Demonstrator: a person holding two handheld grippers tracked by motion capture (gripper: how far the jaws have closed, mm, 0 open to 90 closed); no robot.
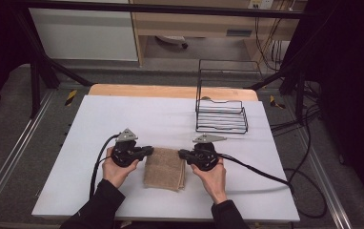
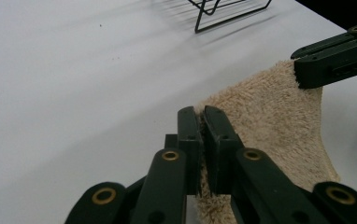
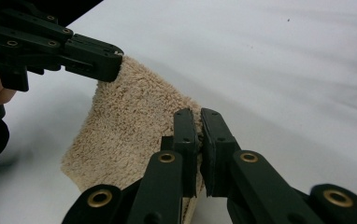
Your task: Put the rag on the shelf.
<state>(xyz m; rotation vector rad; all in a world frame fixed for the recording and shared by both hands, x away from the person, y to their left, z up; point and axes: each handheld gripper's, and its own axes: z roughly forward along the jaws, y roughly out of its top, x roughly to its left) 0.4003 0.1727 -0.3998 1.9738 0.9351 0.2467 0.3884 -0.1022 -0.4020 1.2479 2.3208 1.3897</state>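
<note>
At lower centre of the frame we pinch the folded towel (image 1: 165, 168) by its far corners, left hand-held gripper (image 1: 147, 151) and right hand-held gripper (image 1: 183, 153) both clamped, lifting begun, the wire rack (image 1: 221, 116) unused.

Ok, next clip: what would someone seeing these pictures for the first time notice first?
Most likely the beige towel near the front middle of the white table, pinched at its two far corners by both tools: the left tool shut on its left corner, the right tool on its right. After that, the black wire rack standing toward the table's far right.
</note>
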